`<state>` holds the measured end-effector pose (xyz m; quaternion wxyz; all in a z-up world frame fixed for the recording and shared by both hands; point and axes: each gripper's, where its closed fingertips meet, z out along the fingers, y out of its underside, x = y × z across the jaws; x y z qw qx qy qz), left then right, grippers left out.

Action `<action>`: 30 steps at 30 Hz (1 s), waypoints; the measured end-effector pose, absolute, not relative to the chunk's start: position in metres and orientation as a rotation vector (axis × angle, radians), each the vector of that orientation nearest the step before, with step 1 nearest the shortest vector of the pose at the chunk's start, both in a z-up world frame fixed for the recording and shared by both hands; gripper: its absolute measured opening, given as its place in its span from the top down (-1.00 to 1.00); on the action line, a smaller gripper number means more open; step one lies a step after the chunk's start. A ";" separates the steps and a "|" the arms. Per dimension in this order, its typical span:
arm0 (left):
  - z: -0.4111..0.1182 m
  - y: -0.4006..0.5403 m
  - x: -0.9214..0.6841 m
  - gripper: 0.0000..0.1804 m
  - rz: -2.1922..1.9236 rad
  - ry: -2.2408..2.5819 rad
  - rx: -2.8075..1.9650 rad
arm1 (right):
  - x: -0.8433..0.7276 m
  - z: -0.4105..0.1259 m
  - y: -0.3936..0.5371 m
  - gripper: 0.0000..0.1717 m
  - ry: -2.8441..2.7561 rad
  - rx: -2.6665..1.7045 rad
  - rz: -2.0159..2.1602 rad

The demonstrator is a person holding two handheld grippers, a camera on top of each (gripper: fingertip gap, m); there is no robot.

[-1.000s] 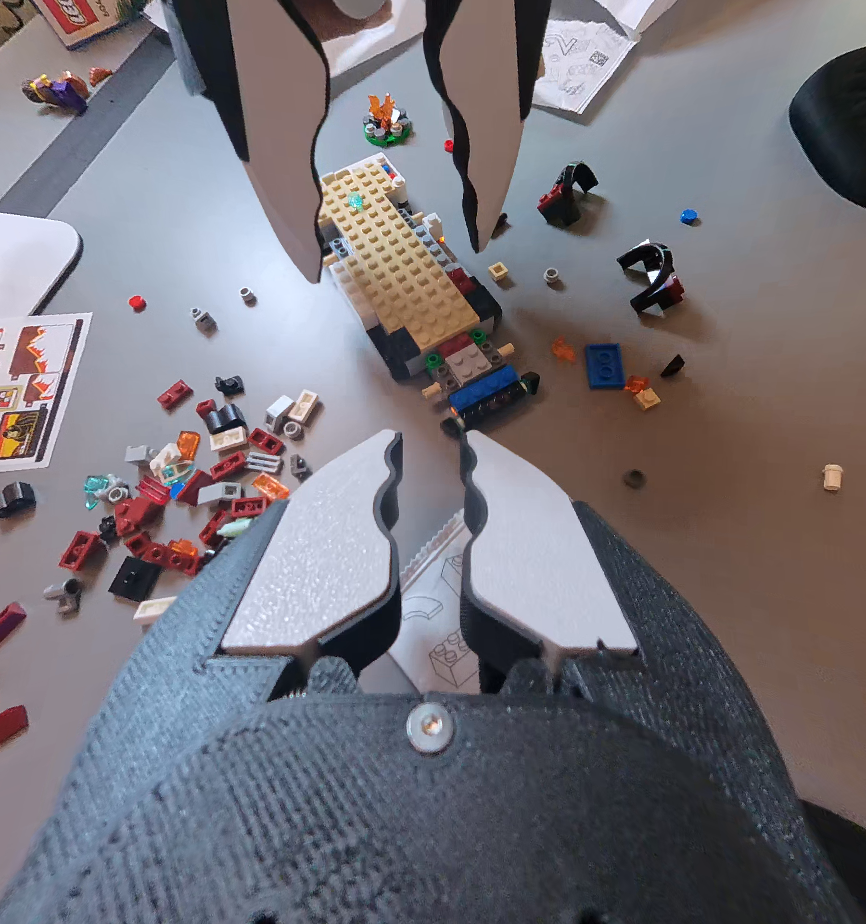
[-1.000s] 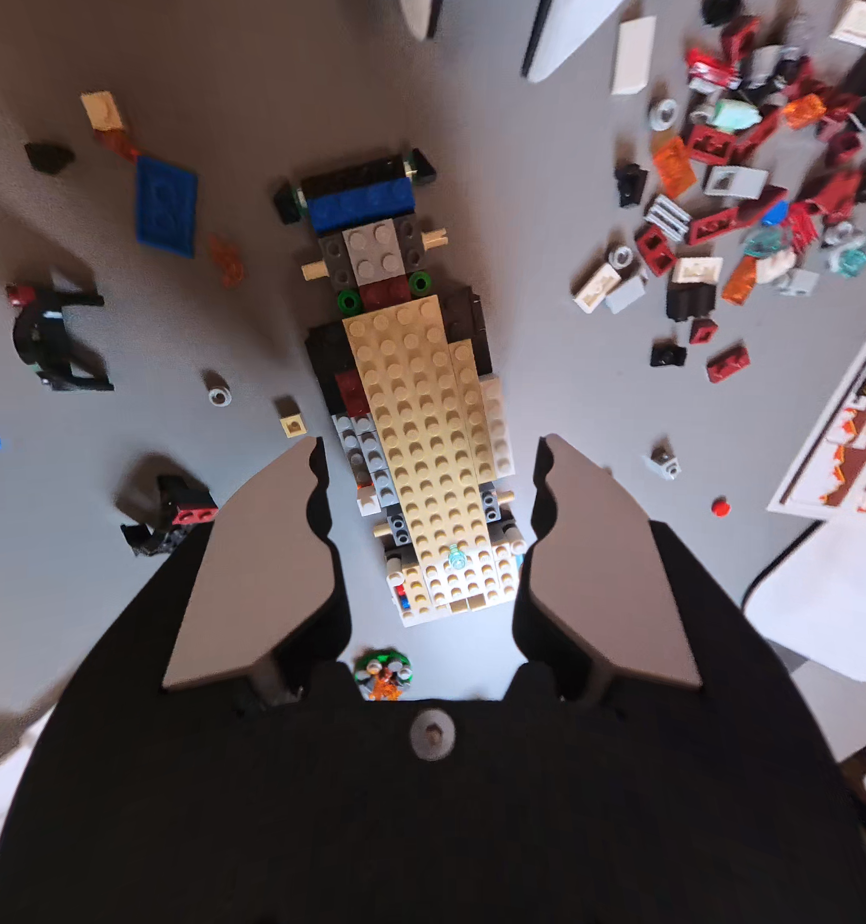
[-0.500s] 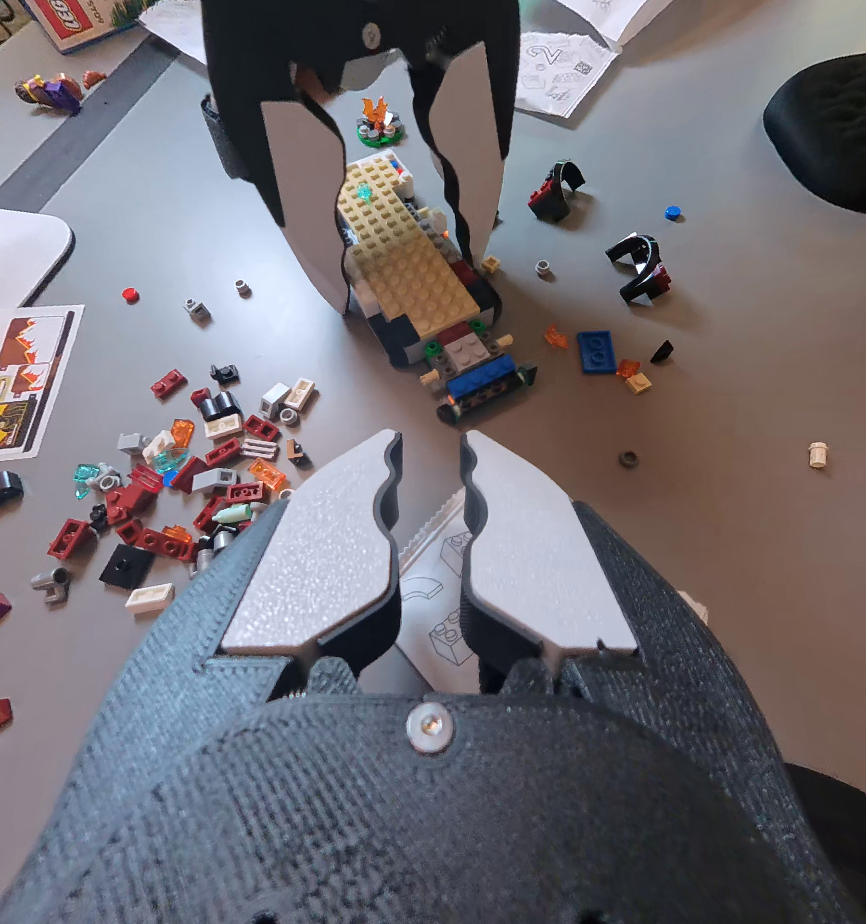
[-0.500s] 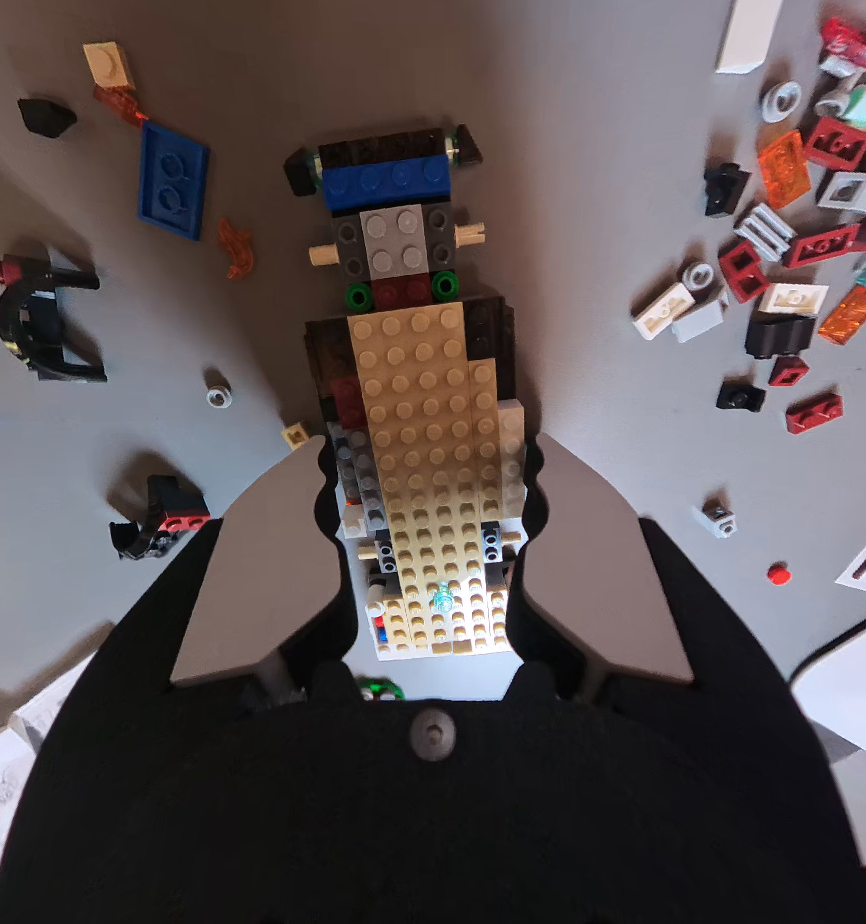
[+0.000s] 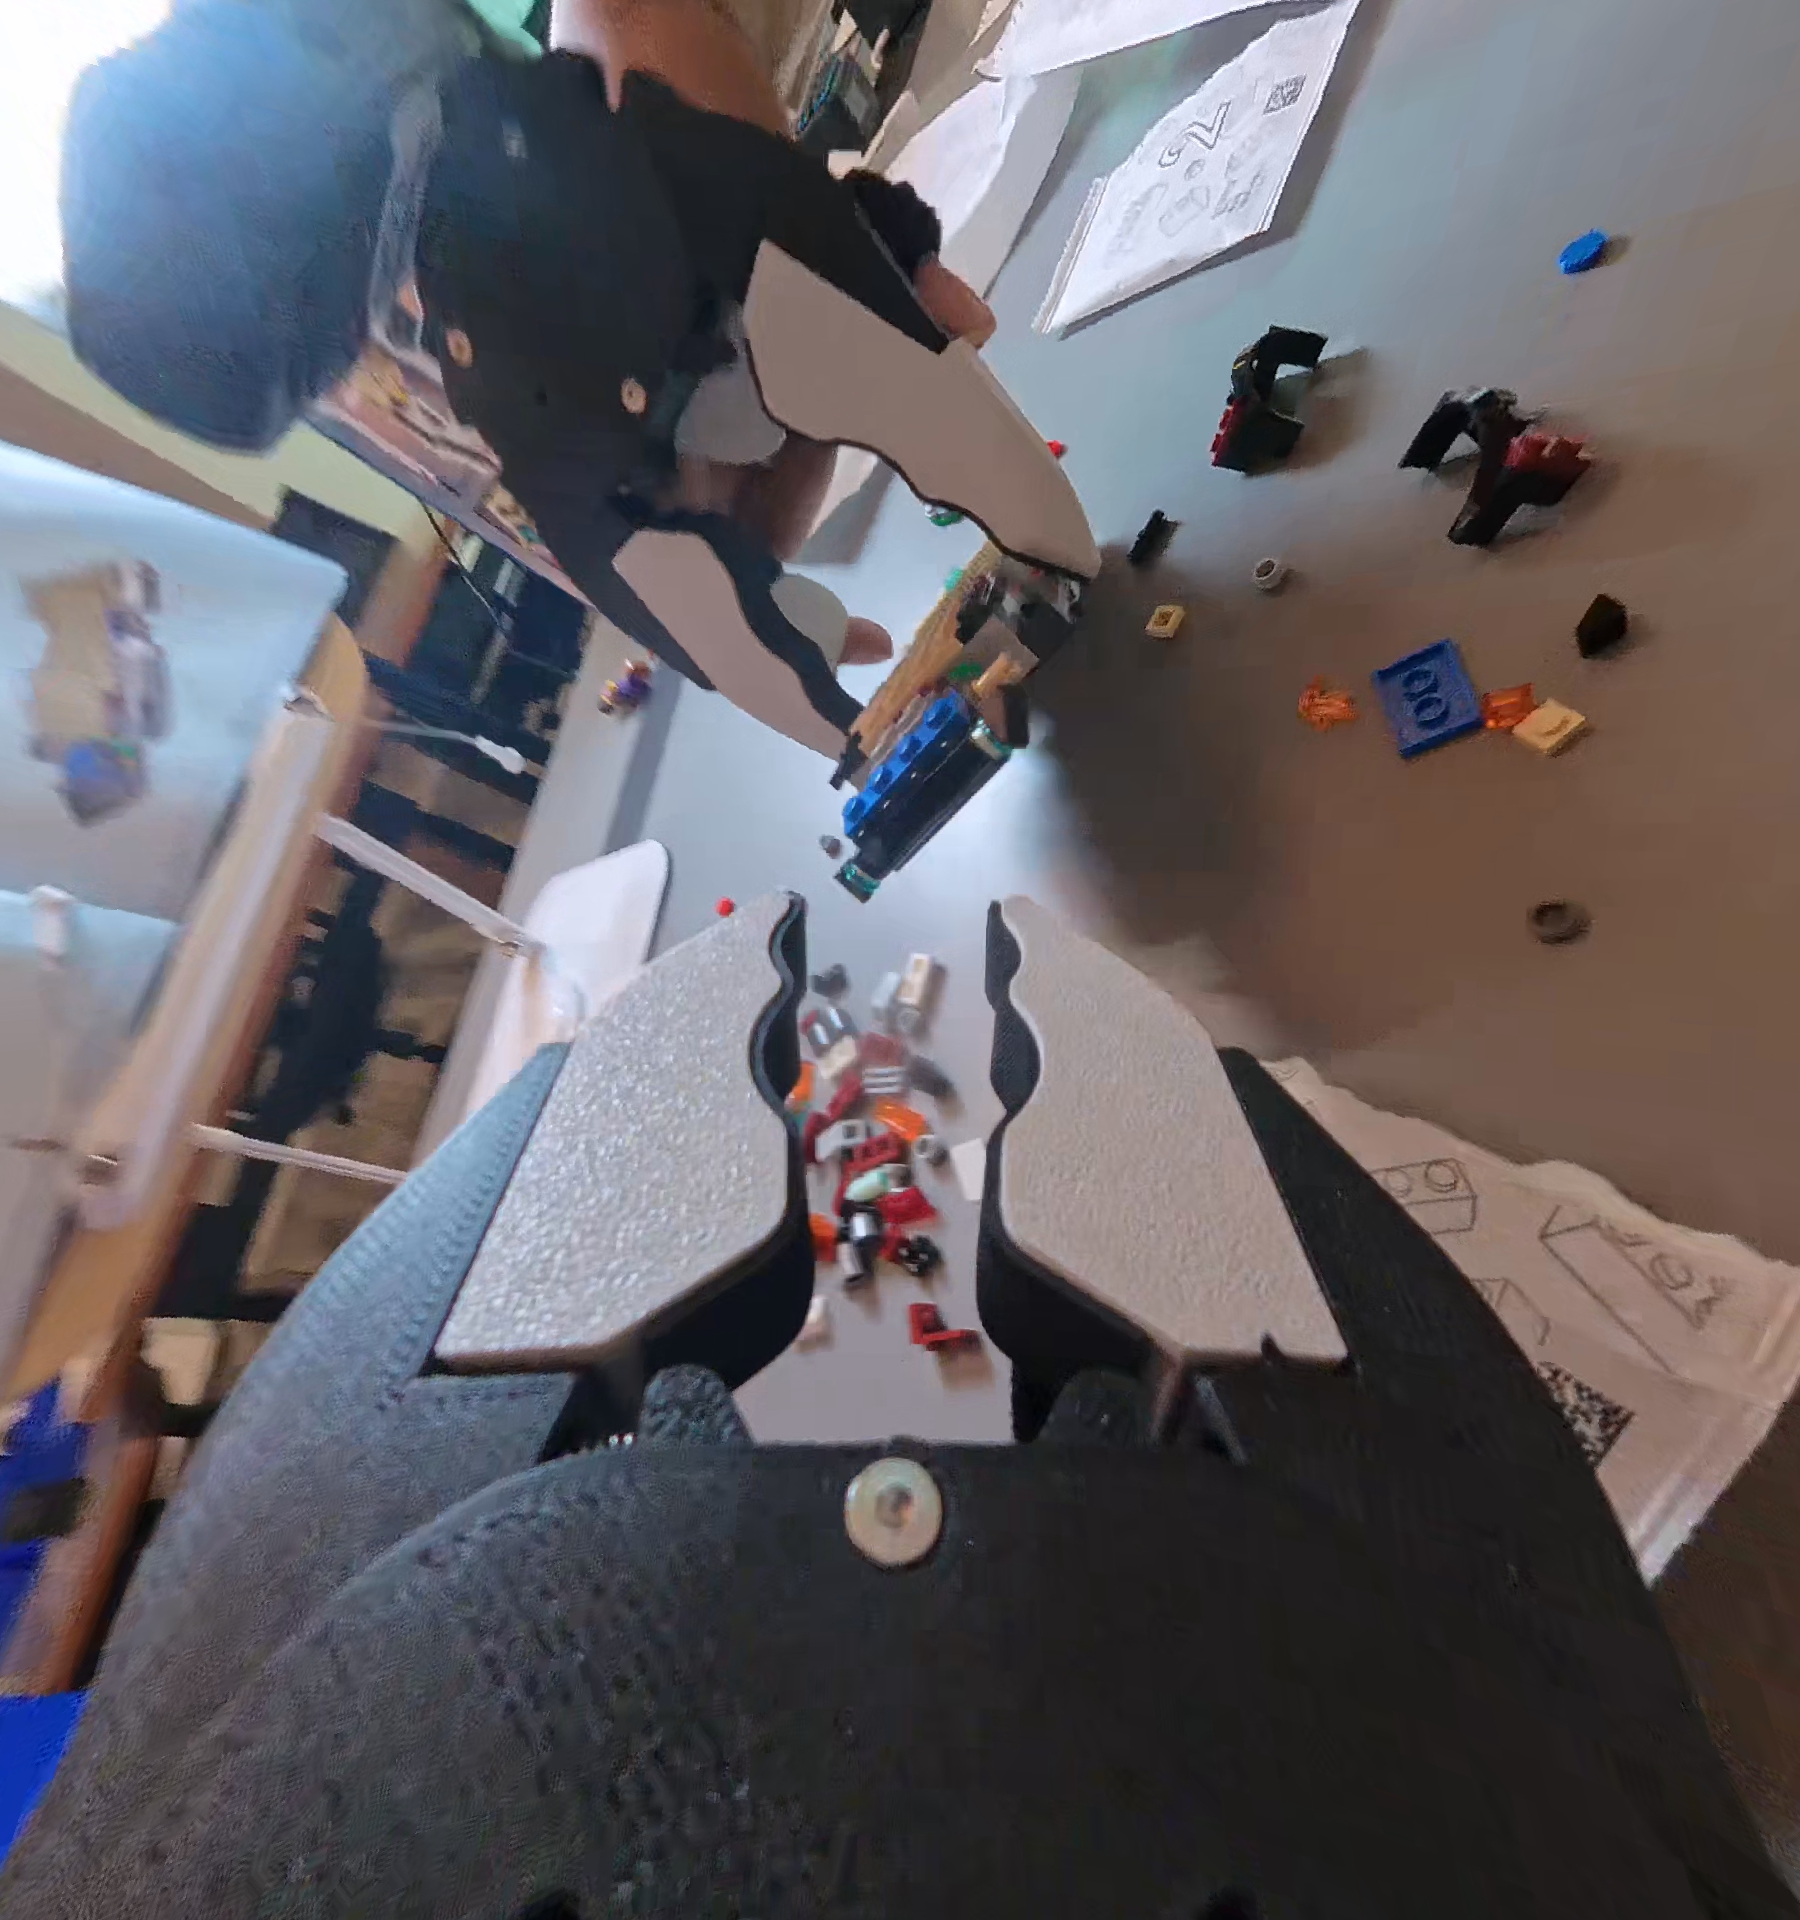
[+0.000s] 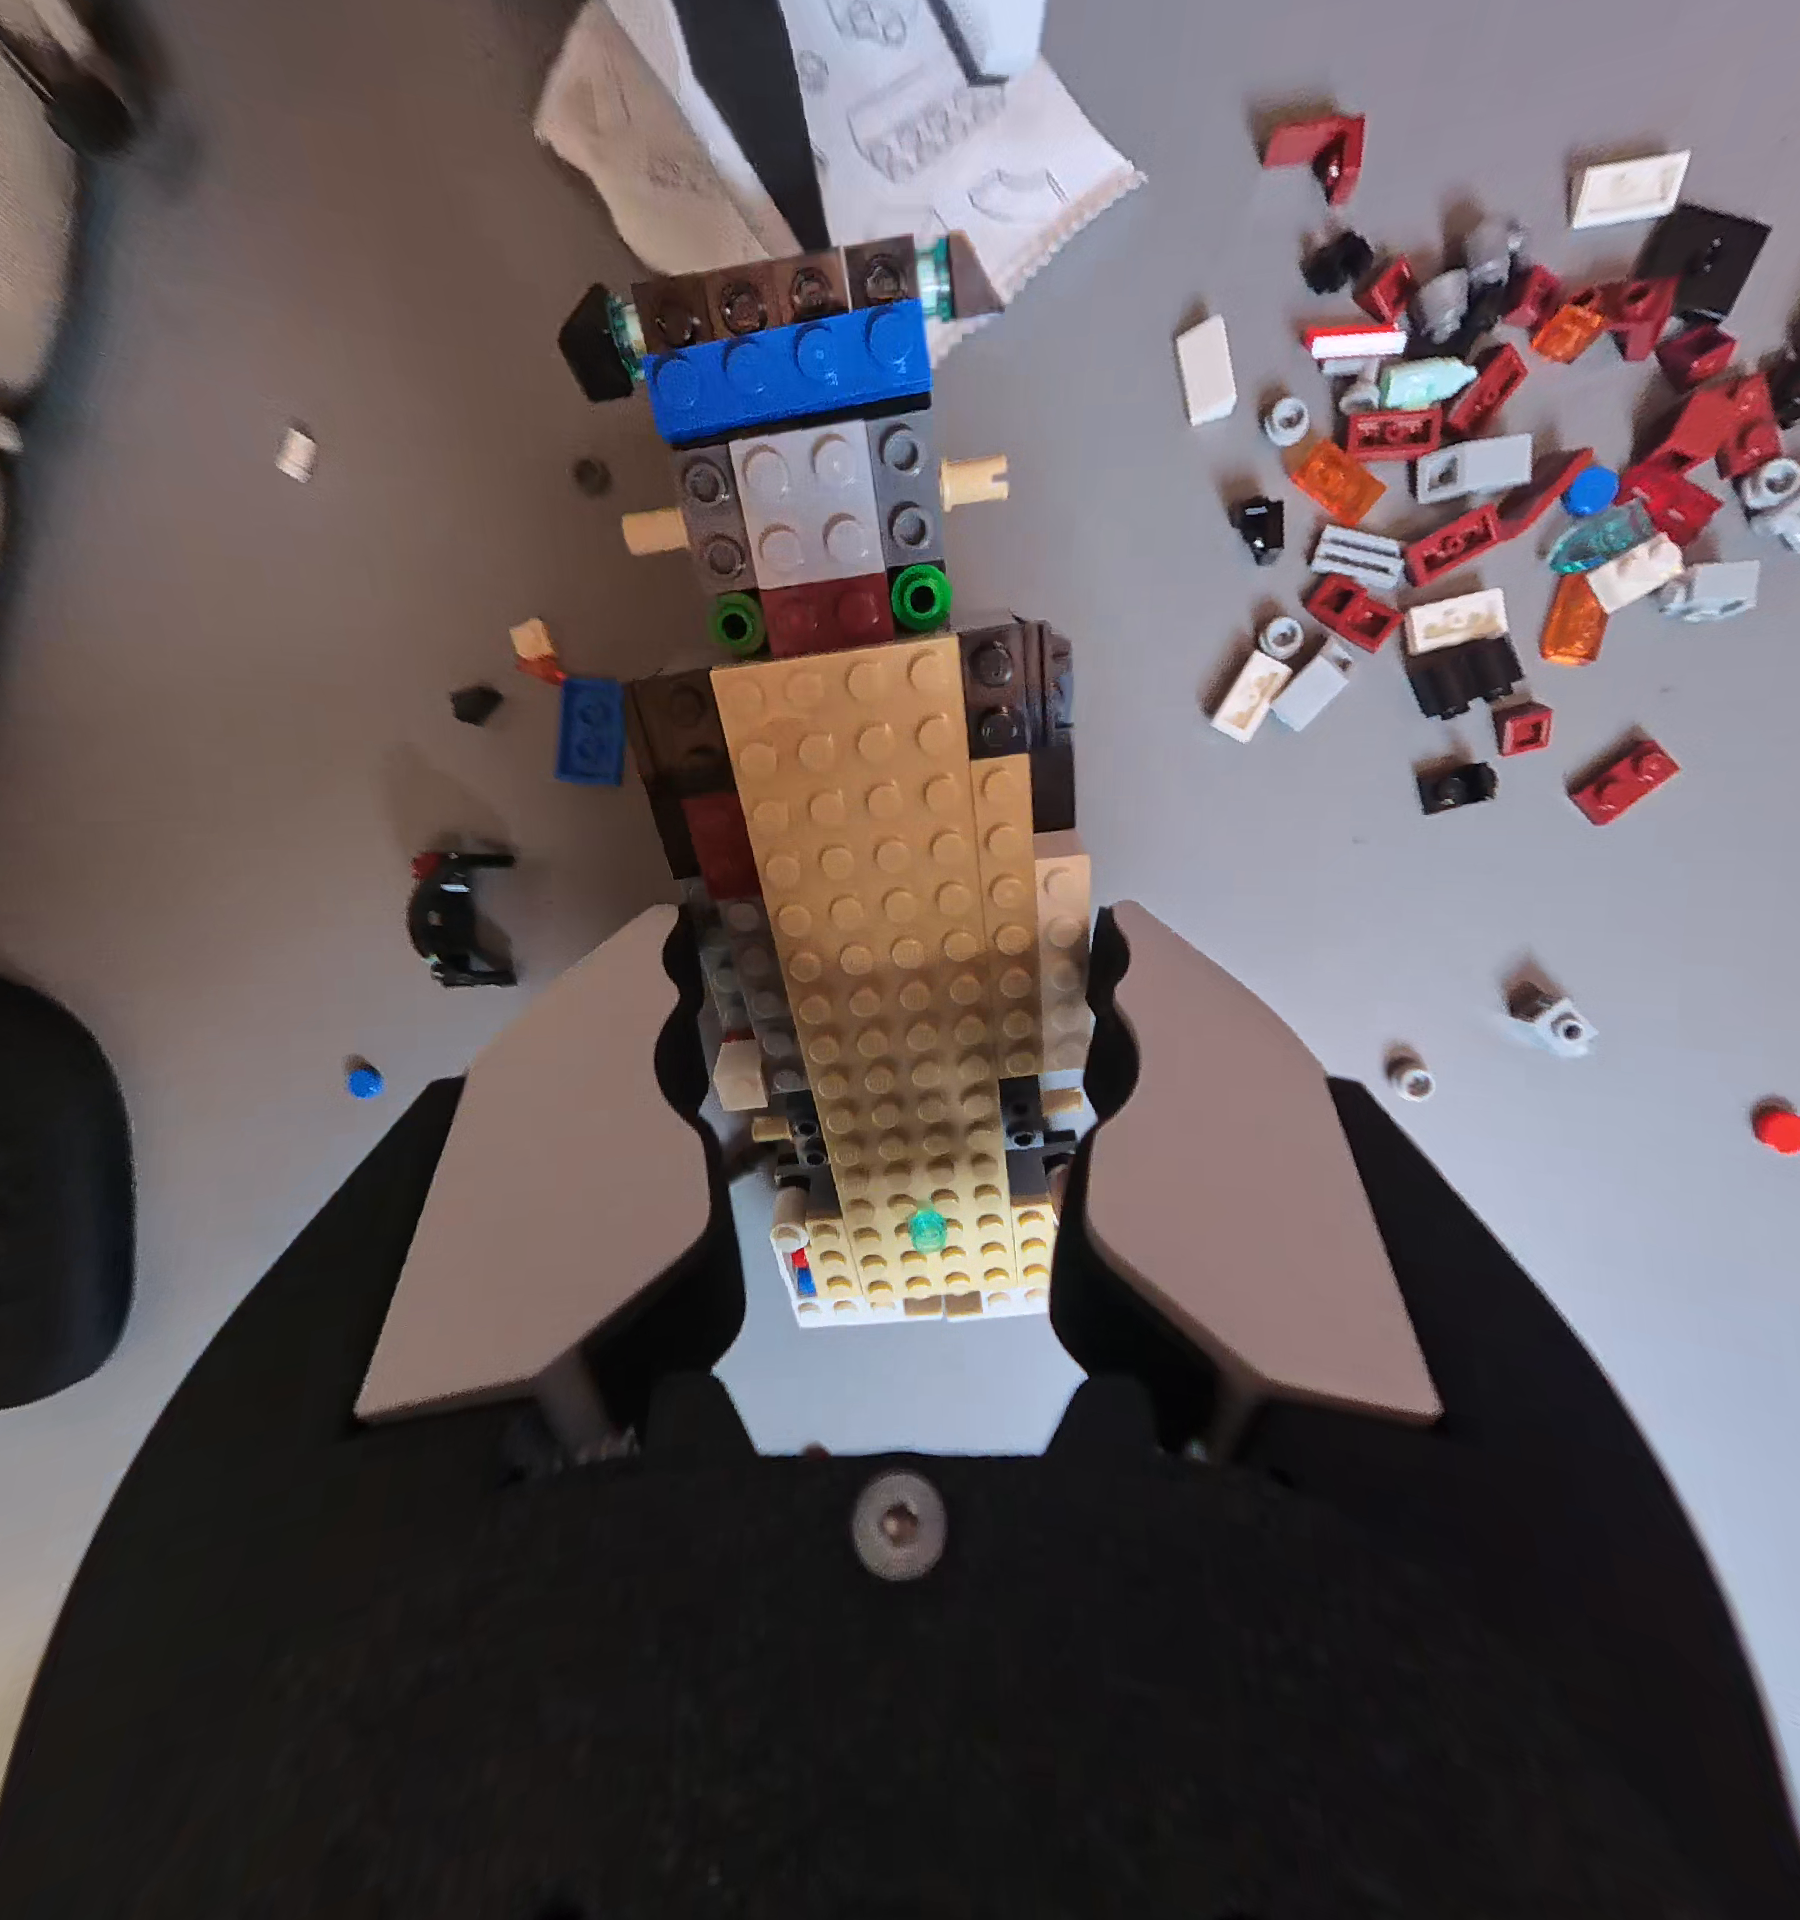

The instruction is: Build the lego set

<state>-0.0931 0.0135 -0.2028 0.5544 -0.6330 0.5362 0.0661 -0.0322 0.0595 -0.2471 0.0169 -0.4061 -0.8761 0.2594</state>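
My right gripper (image 6: 885,925) is shut on a long brick model (image 6: 875,831) with a tan studded top, a grey and dark red neck and a blue and black end. Its pads press on the model's two long sides. In the left wrist view the right gripper (image 5: 963,649) holds the model (image 5: 927,758) tilted, above the grey table (image 5: 1291,935). My left gripper (image 5: 896,914) is open and empty, just short of the model's blue end. A pile of loose bricks (image 5: 875,1143) shows between its fingers.
The loose red, white, grey and orange bricks (image 6: 1498,468) lie to the right of the model. A blue plate (image 5: 1426,696), black arch pieces (image 5: 1498,468) and small studs lie scattered. Printed sheets (image 5: 1550,1247) lie on the table, and a white tray (image 5: 584,935) at the left. About 10 centimetres separates my left fingertips from my right.
My right gripper closed on the model's sides and lifted it off the table, tilting it. My left gripper swung to a new angle and its fingers opened wider.
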 end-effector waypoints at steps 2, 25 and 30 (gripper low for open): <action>-0.194 0.009 -0.088 0.65 0.230 1.343 -1.418 | -0.033 -0.242 0.050 0.16 -2.710 -1.269 0.879; -0.184 -0.014 -0.065 0.82 0.373 1.891 -1.187 | -0.032 -0.235 0.018 0.16 -2.698 -1.195 1.117; -0.182 -0.016 -0.062 0.82 0.319 1.880 -1.198 | -0.030 -0.233 0.015 0.16 -2.707 -1.169 1.136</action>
